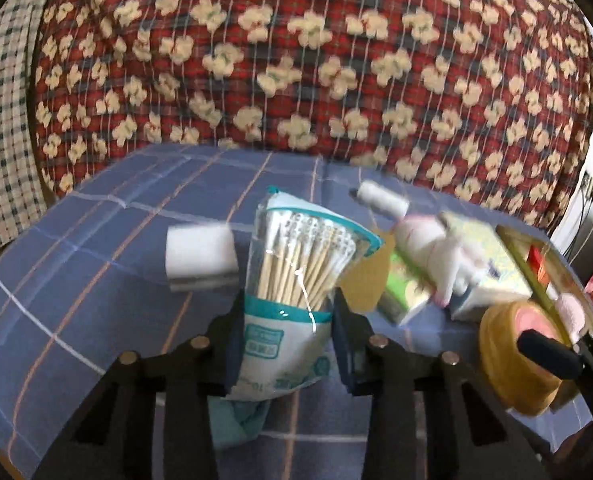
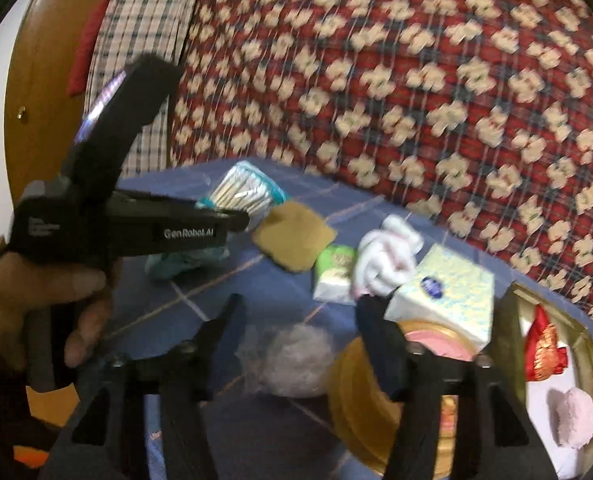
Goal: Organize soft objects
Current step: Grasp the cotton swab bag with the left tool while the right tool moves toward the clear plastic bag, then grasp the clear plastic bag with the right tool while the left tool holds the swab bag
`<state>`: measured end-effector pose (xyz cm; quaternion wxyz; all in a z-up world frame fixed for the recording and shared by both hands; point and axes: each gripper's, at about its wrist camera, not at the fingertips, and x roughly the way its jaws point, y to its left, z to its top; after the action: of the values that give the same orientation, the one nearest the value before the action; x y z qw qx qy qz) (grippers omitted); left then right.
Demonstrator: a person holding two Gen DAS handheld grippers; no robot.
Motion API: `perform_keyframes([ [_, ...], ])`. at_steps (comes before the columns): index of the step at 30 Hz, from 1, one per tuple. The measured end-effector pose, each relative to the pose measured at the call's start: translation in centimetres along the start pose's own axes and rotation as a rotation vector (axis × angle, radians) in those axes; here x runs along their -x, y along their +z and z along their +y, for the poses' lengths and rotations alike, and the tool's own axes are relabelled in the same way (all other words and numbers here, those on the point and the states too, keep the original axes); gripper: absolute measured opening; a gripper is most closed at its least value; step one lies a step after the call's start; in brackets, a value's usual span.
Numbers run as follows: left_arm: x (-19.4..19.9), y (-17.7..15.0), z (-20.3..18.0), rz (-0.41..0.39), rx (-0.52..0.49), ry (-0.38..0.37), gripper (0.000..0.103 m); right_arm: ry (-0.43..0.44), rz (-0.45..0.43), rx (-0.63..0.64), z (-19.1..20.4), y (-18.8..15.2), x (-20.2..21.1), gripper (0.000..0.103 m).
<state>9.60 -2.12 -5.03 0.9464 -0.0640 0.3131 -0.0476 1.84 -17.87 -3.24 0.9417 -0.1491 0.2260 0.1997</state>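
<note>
My left gripper [image 1: 288, 300] is shut on a clear and teal bag of cotton swabs [image 1: 296, 264], held above the blue checked cloth [image 1: 76, 280]. In the right wrist view the left gripper [image 2: 240, 216] holds the same bag [image 2: 244, 192]. My right gripper [image 2: 300, 308] is open and empty above a grey tuft of fluff [image 2: 292, 360]. A white sponge block [image 1: 200, 256], a tan sponge [image 2: 292, 240], a green tissue pack [image 2: 334, 276], a white plush toy [image 2: 384, 256] and a tissue pack [image 2: 444, 300] lie on the cloth.
A yellow round tub with a pink puff [image 2: 360, 400] stands at the right. A gold-rimmed tray [image 2: 592, 360] holds a red pouch [image 2: 544, 348] and a pink puff [image 2: 572, 416]. A red floral quilt [image 1: 316, 60] rises behind. A teal cloth [image 2: 184, 260] lies under the left gripper.
</note>
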Motion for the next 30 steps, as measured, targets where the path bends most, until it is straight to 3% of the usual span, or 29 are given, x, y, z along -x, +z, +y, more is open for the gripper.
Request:
perform_keyframes([
  [3,0.7,-0.2,-0.9,-0.04,-0.045,0.019,0.036,0.041,0.063,0.006,0.3,-0.1,-1.3,0.054],
  [5,0.6,-0.2,-0.8,-0.032,-0.047,0.019,0.036,0.051,0.107,0.029,0.9,-0.4,-2.1,0.046],
  [16,0.7,-0.2,-0.1,-0.041,-0.02,-0.024,0.036,0.032,0.244,0.178,3.4,-0.6,-4.3,0.044],
  [24,1.9,-0.2,1.3,-0.109,0.05,-0.067,0.036,0.028,0.261,0.197,3.3,-0.6,-4.7,0.014],
  [30,1.8,0.0,1.7,-0.105,0.085,-0.069,0.036,0.088,0.171,0.083,1.8,0.2,-3.5,0.012],
])
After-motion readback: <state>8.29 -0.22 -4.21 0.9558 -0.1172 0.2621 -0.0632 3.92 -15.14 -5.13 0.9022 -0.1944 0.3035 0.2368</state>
